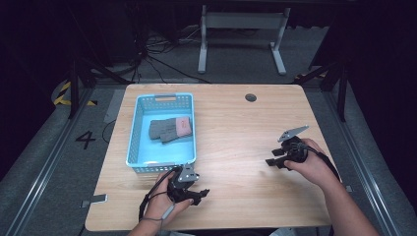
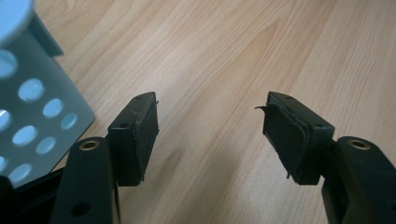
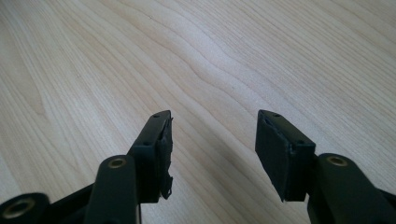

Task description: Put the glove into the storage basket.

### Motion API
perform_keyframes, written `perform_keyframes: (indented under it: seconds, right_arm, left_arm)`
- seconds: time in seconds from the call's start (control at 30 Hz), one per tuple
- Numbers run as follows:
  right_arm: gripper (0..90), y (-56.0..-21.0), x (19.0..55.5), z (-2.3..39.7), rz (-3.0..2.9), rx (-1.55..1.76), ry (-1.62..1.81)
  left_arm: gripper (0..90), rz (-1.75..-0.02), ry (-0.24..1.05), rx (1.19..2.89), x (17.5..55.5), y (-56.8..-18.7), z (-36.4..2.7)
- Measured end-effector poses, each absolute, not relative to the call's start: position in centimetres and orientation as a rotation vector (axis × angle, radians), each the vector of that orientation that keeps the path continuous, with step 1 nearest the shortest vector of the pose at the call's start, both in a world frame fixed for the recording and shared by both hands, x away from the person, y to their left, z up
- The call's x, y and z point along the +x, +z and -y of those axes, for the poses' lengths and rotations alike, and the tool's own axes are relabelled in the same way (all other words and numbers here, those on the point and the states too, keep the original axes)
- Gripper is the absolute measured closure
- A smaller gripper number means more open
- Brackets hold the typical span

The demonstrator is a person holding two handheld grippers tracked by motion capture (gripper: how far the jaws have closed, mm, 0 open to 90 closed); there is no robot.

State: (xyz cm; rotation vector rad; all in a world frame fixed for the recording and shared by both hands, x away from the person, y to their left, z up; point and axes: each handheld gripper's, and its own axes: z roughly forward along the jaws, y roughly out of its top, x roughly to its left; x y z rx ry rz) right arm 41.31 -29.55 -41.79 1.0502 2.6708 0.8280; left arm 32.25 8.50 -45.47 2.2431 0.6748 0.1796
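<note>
A blue perforated basket (image 1: 135,142) stands on the left half of the wooden table, and a grey glove with a pink cuff (image 1: 169,129) lies inside it. My left gripper (image 1: 200,194) rests low over the table just in front of the basket's near right corner, open, with bare wood between its jaws (image 2: 210,135). The basket's corner (image 2: 32,107) shows at the left of the left gripper view. Toward the table's right side my right gripper (image 1: 273,162) is open and points left, nothing between its fingers (image 3: 212,140).
The wooden table (image 1: 236,132) has a round cable hole (image 1: 251,97) near its far edge. Beyond the table stand a white desk frame (image 1: 241,29) and loose cables on the floor. A grey clip (image 1: 93,200) sits at the table's near left edge.
</note>
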Motion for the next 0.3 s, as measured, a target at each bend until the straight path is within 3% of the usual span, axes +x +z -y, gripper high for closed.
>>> perform_keyframes:
  seconds: [0.3]
  right_arm:
    - [47.0, -42.01, 41.59, 29.51, -2.67, 1.042, 0.826]
  left_arm:
    - [35.7, -0.706, 0.19, 2.259, 32.38, -45.64, -8.97]
